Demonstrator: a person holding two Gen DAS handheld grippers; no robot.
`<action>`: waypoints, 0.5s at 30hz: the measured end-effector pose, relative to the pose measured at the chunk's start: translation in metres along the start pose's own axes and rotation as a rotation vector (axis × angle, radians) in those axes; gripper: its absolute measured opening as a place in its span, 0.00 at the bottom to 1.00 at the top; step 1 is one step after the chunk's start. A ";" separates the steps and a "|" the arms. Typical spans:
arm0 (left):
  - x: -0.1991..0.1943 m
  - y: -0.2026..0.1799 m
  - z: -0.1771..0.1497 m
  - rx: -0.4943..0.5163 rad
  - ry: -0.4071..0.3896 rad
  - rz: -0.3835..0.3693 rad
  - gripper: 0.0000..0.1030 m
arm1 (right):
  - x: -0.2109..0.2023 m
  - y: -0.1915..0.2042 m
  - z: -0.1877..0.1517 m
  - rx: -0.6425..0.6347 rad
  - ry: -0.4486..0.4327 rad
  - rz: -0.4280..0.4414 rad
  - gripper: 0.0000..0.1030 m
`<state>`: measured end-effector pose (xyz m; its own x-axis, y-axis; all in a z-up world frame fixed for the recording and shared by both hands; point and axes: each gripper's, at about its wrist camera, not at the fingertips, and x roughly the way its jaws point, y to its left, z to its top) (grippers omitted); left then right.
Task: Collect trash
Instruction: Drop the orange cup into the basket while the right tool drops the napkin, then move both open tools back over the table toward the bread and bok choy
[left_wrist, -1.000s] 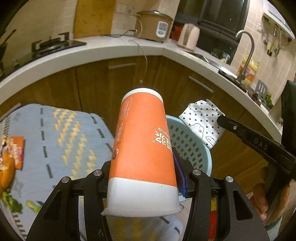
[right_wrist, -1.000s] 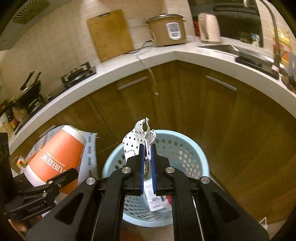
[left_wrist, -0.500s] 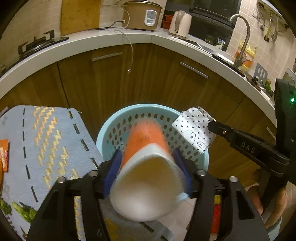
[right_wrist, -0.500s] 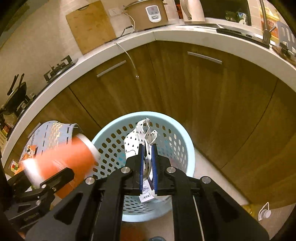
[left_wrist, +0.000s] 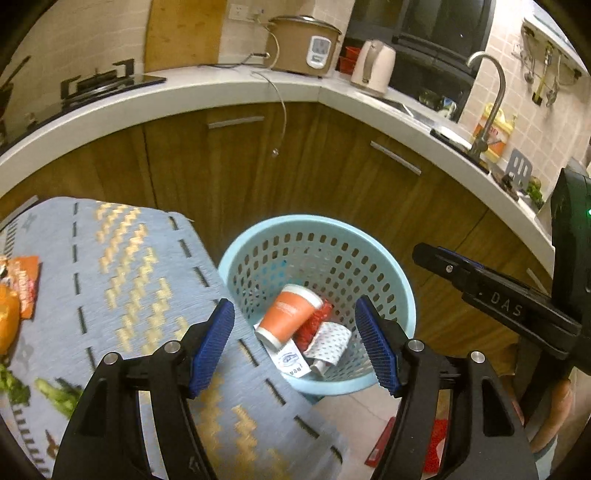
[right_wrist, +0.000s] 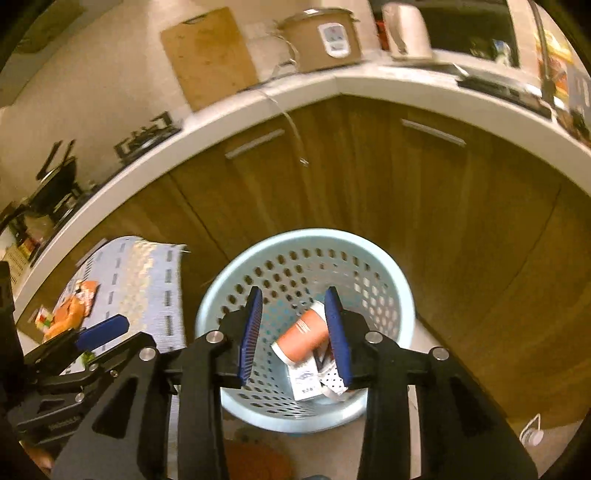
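Note:
A light blue perforated basket (left_wrist: 402, 291) (right_wrist: 391, 280) stands on the floor by the wooden cabinets. Inside it lies an orange paper cup (left_wrist: 290, 317) (right_wrist: 304, 338) on its side, beside a white spotted wrapper (left_wrist: 330, 343) (right_wrist: 328, 380) and red scraps. My left gripper (left_wrist: 297, 332) hovers over the basket's near rim, its jaws opening with nothing between them. My right gripper (right_wrist: 295, 328) also hangs above the basket, jaws opening and empty. The right gripper's finger (left_wrist: 443, 262) shows at the right of the left wrist view.
A table with a blue patterned cloth (left_wrist: 122, 280) sits left of the basket, carrying orange packets (left_wrist: 24, 288) and green scraps (left_wrist: 55, 391). A white counter (left_wrist: 221, 92) bears a rice cooker (left_wrist: 306, 46), a kettle and a tap. Red litter (left_wrist: 432, 450) lies on the floor.
The left gripper let go of the orange cup, which fell into the basket. The right gripper released the spotted wrapper, which dropped in too. Both jaws spread apart.

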<state>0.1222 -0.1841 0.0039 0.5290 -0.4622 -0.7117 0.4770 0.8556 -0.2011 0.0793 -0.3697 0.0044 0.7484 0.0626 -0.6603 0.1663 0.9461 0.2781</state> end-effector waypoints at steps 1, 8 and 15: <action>-0.007 0.003 -0.002 -0.006 -0.012 0.001 0.64 | -0.003 0.007 0.000 -0.016 -0.008 0.002 0.31; -0.054 0.032 -0.015 -0.046 -0.089 0.045 0.64 | -0.013 0.071 -0.005 -0.151 -0.031 0.046 0.31; -0.102 0.080 -0.030 -0.124 -0.159 0.102 0.64 | -0.010 0.139 -0.025 -0.271 -0.021 0.103 0.31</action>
<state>0.0856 -0.0612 0.0398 0.6784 -0.3944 -0.6198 0.3307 0.9173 -0.2218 0.0787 -0.2312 0.0327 0.7662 0.1585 -0.6227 -0.0865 0.9857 0.1444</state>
